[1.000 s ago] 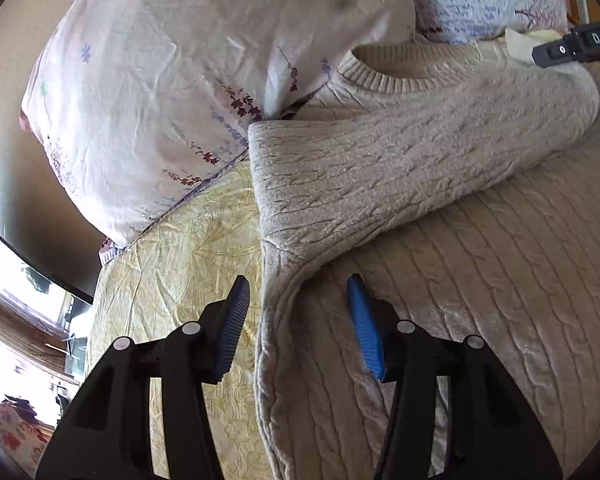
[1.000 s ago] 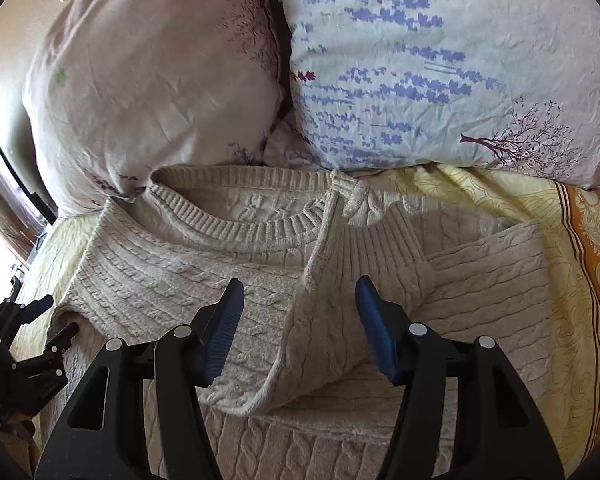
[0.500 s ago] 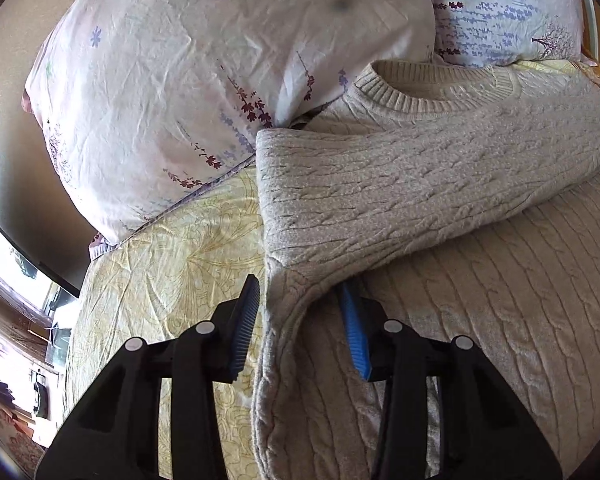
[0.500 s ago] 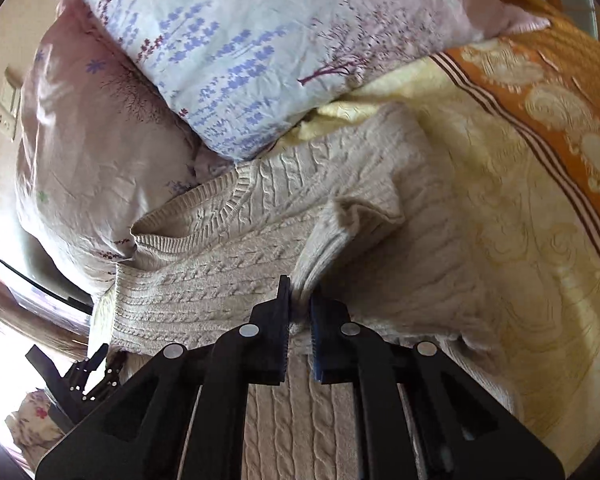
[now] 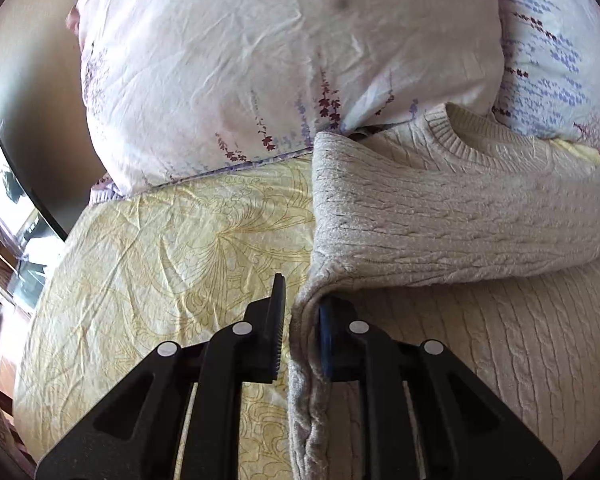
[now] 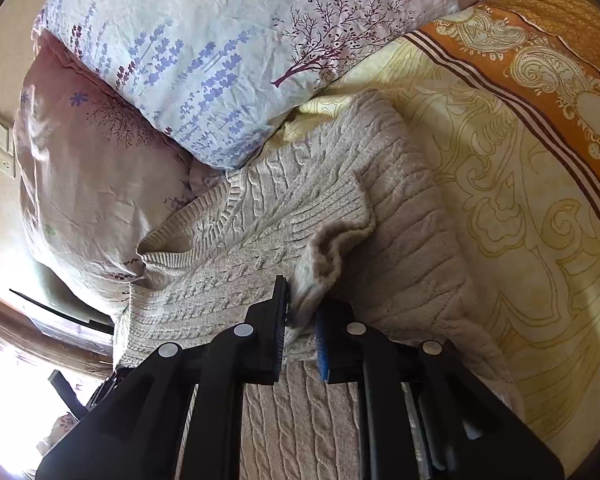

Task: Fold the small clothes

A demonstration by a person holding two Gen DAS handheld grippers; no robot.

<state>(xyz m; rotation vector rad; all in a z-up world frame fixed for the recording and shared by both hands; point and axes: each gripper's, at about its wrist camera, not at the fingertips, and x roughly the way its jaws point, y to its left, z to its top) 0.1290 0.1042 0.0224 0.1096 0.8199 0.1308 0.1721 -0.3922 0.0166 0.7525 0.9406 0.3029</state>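
A beige cable-knit sweater (image 5: 452, 216) lies on the yellow patterned bedspread (image 5: 172, 264), its ribbed collar toward the pillows. One sleeve is folded across its chest. My left gripper (image 5: 300, 320) is shut on the sweater's left side edge, just below the folded sleeve. In the right wrist view the sweater (image 6: 400, 216) shows with the other sleeve lying across it. My right gripper (image 6: 302, 320) is shut on that sleeve's cuff end (image 6: 328, 252), which bunches up between the pads.
Two floral pillows (image 5: 260, 64) (image 6: 228, 48) lean at the head of the bed, touching the collar. An orange patterned border (image 6: 540, 64) runs along the bedspread's right side. A wall socket (image 6: 4, 148) and the bed's left edge (image 5: 32, 248) are at the left.
My left gripper has closed from wide open onto the sweater's side edge. My right gripper closed on the sleeve cuff half a second ago and has carried it to the right.
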